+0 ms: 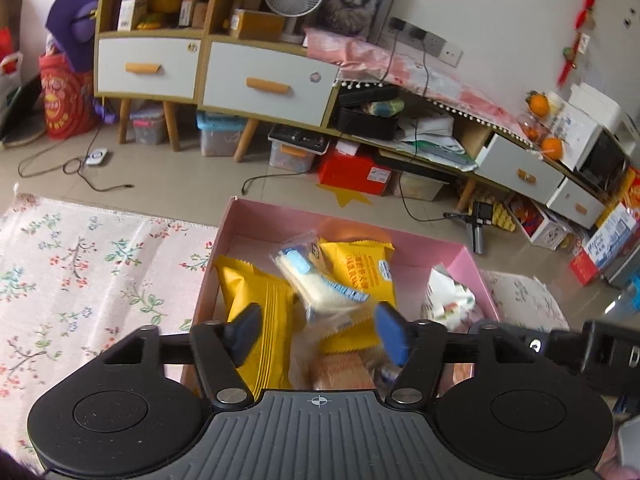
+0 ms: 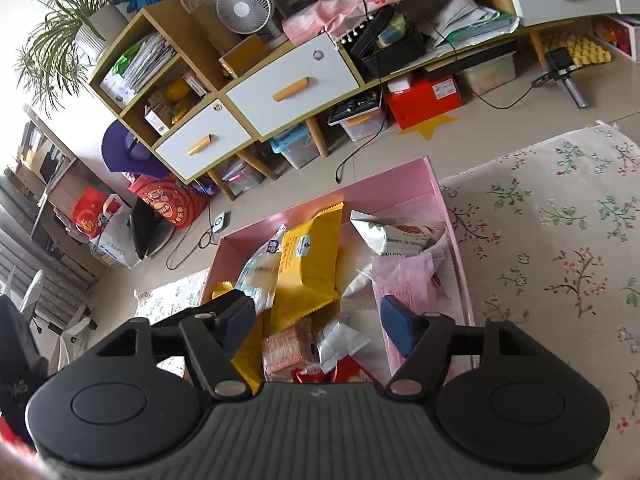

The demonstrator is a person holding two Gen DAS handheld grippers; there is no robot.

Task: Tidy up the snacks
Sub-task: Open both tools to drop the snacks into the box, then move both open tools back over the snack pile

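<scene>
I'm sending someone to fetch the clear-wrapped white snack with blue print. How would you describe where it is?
Find the pink box on the floor beside the floral rug. Among its snacks, the clear packet lies tilted across two yellow packets, near the box's middle. It alone is see-through, showing a white filling and blue lettering.

One pink box (image 2: 438, 200); two yellow packets (image 1: 256, 300); one pink packet (image 2: 404, 280); two tools (image 1: 316, 330).
</scene>
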